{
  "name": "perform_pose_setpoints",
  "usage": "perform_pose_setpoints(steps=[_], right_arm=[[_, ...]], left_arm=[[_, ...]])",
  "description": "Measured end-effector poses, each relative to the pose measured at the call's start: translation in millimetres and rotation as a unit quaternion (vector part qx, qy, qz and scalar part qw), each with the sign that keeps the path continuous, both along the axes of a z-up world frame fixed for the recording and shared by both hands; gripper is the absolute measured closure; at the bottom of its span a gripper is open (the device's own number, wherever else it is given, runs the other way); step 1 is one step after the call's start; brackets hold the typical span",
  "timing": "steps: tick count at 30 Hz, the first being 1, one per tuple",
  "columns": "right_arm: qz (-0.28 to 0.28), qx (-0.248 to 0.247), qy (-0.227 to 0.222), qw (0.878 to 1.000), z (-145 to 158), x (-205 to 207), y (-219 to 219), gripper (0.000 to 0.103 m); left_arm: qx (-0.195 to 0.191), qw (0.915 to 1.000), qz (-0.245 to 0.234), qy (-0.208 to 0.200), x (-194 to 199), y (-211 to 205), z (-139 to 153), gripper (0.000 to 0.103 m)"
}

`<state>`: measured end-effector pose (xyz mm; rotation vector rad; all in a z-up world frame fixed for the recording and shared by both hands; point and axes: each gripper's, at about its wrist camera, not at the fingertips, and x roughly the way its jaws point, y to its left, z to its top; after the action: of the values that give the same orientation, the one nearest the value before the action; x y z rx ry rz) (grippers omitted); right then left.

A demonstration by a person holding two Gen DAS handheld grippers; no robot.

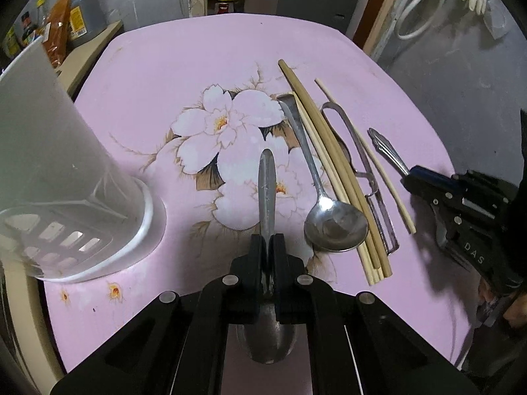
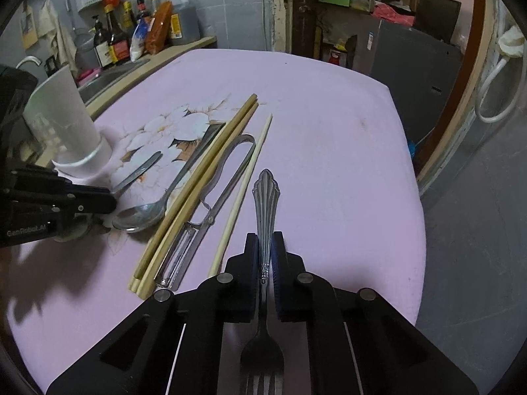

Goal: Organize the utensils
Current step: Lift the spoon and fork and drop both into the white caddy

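Two grips are made: the left gripper [image 1: 267,247] is clenched on a spoon [image 1: 266,191], the right gripper [image 2: 264,247] on a fork [image 2: 265,197], both low over the table [image 2: 329,131]. Thin handles could pivot or slip when carried to the holder [image 1: 49,151] at far left.

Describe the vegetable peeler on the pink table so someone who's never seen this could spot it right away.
On the pink flowered table, look right of the large loose spoon at the row of pale chopsticks. The peeler lies between that bundle and a lone chopstick. It is the only metal piece there with an open looped handle and a slotted blade.
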<state>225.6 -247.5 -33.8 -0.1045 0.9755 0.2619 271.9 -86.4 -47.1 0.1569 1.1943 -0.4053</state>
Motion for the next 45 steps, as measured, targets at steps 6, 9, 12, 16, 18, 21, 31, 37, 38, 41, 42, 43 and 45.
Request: perform_pose_setpoints(steps=[6,9,12,16,18,21,31,37,38,41,42,43,45], right_arm=[[0.015,-0.035,-0.003,0.999,-10,7,17,0.093],[0.022,-0.076,-0.018,0.997,-12,5,30,0.095],[0.019,-0.047,-0.033,0.998,-9,-3,24,0.096],[0.002,0.018,-0.092,0.996,7,-27,12,0.096],[-0.009,0.045,-0.138,0.989,17,-43,8,0.096],[-0.019,0.044,-0.202,0.978,28,-64,12,0.096],[-0.016,0.033,-0.322,0.946,49,-102,31,0.096],[-0.007,0.055,-0.362,0.931,70,-104,38,0.096],[-0.005,0.060,-0.369,0.928,75,-102,41,0.096],[0.001,0.073,-0.391,0.917,90,-98,50,0.096],[0.002,0.077,-0.396,0.915,94,-97,52,0.096],[0.007,0.082,-0.403,0.912,100,-94,57,0.096],[0.014,0.092,-0.412,0.906,109,-89,65,0.096]], left_arm=[[0.010,0.9999,-0.007,0.001,1,-8,-2,0.099],[0.003,0.9999,0.000,-0.014,-6,-6,-2,0.099],[-0.007,0.9988,0.012,-0.047,-19,-4,2,0.099],[-0.034,0.9900,0.053,-0.127,-47,8,16,0.099],[-0.054,0.9816,0.076,-0.167,-61,15,20,0.099],[-0.056,0.9645,0.118,-0.230,-82,21,24,0.099],[-0.078,0.9399,0.149,-0.297,-109,32,45,0.099],[-0.097,0.9285,0.155,-0.323,-112,50,82,0.099],[-0.099,0.9259,0.156,-0.330,-113,52,88,0.099],[-0.113,0.9129,0.165,-0.356,-113,64,109,0.099],[-0.117,0.9092,0.168,-0.363,-112,67,115,0.099],[-0.117,0.9041,0.172,-0.374,-111,71,122,0.099],[-0.121,0.8930,0.182,-0.394,-108,83,137,0.099]])
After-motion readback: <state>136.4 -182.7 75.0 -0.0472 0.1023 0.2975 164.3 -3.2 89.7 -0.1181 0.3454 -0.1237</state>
